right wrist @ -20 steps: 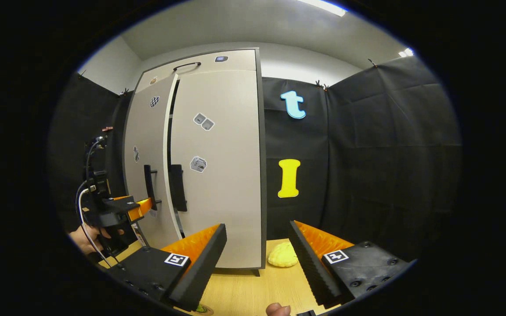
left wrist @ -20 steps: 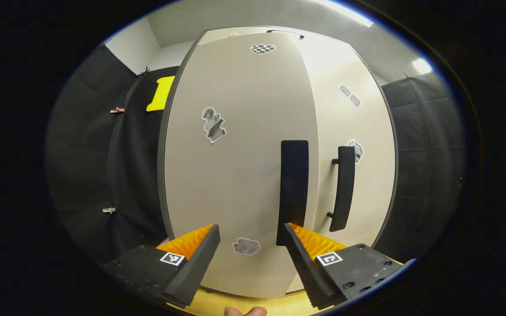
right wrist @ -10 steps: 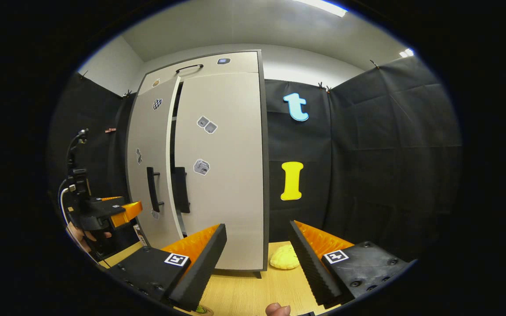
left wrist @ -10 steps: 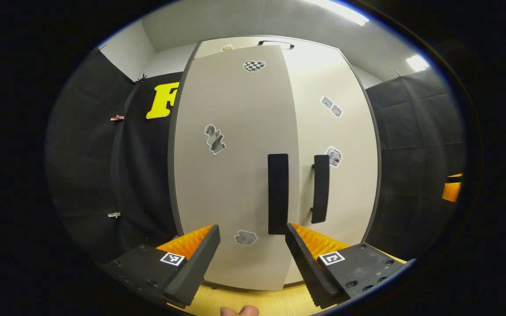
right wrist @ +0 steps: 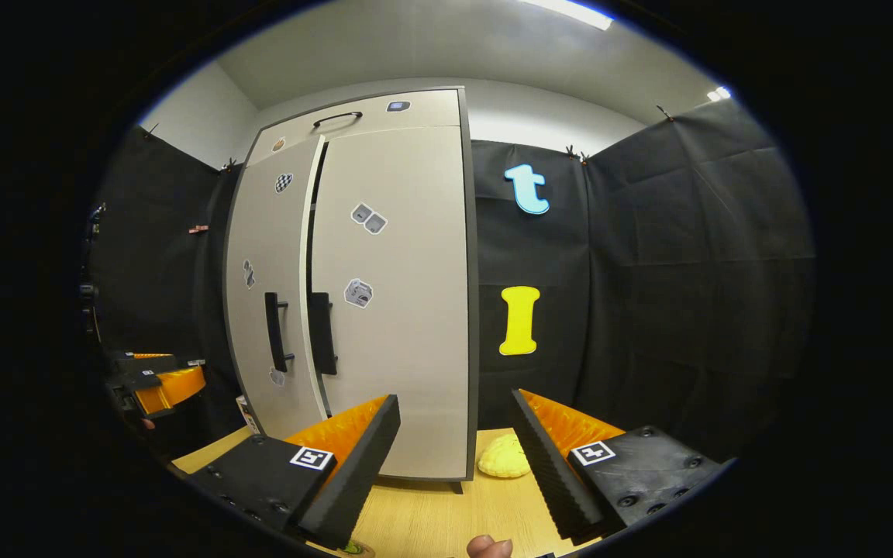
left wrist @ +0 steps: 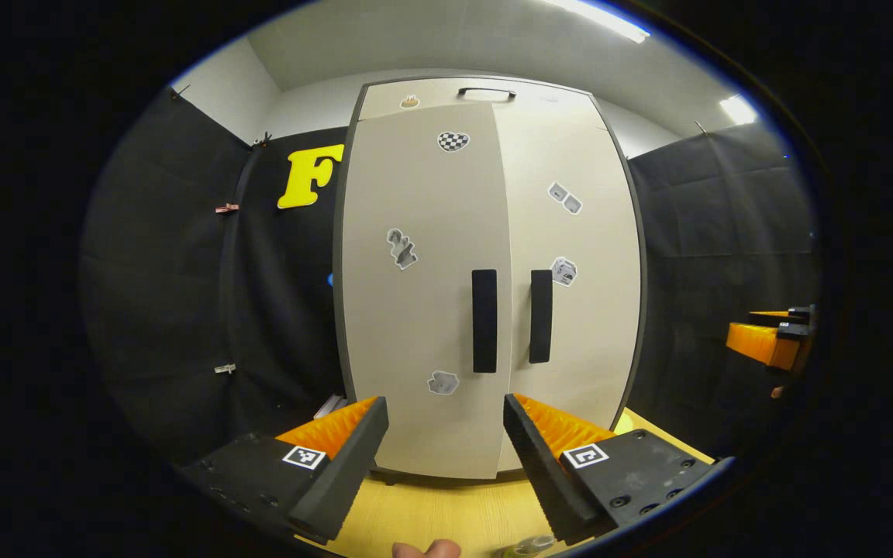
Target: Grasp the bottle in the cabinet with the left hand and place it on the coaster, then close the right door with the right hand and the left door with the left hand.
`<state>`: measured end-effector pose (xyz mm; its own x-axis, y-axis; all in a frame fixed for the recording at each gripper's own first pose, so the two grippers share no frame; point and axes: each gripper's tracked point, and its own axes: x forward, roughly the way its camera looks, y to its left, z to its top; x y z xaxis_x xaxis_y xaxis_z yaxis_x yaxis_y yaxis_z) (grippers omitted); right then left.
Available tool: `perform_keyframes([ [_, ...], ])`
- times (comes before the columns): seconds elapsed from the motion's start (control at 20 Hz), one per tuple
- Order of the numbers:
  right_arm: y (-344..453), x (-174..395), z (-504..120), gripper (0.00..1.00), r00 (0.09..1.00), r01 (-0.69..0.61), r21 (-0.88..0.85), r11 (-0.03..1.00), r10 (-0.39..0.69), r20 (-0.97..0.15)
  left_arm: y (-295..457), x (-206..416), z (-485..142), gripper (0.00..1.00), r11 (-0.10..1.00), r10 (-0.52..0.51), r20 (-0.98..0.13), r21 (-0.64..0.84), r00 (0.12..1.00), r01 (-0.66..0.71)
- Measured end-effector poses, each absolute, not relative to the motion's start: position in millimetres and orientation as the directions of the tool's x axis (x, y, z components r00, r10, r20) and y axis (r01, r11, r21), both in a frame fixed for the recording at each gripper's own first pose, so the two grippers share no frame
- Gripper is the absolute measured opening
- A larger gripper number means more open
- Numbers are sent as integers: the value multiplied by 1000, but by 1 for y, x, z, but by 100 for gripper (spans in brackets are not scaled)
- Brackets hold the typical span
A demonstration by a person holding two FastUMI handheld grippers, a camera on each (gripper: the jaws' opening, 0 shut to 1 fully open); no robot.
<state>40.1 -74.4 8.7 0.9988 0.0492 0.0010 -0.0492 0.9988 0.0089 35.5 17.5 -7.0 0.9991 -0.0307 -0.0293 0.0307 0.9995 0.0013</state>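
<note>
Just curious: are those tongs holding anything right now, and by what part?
Nothing. Both the left tongs and right tongs are open and empty, away from the cabinet.

Cabinet doors: smooth matt beige laminate w/ matt black handles. Worktop: pale wood grain, smooth. Booth wall: matt black cloth, creased. Yellow lump: rough, bumpy.

A light wooden tabletop runs along the near edge. On it, to the right of the tall unit and near the black cloth wall, lies a lumpy yellow thing, soft-looking; what it is I cannot tell. Small clips pin the cloth on the left side, one higher and one lower. Overhead, a bright ceiling light strip glows, with another light farther right.
</note>
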Motion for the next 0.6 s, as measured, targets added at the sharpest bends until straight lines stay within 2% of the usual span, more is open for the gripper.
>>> perform_keyframes([
  [0.6,-47,18,9,95,996,-91,26,996,90,9,17,2,-9,95,1000,-23,-18,-15,1000,23],
])
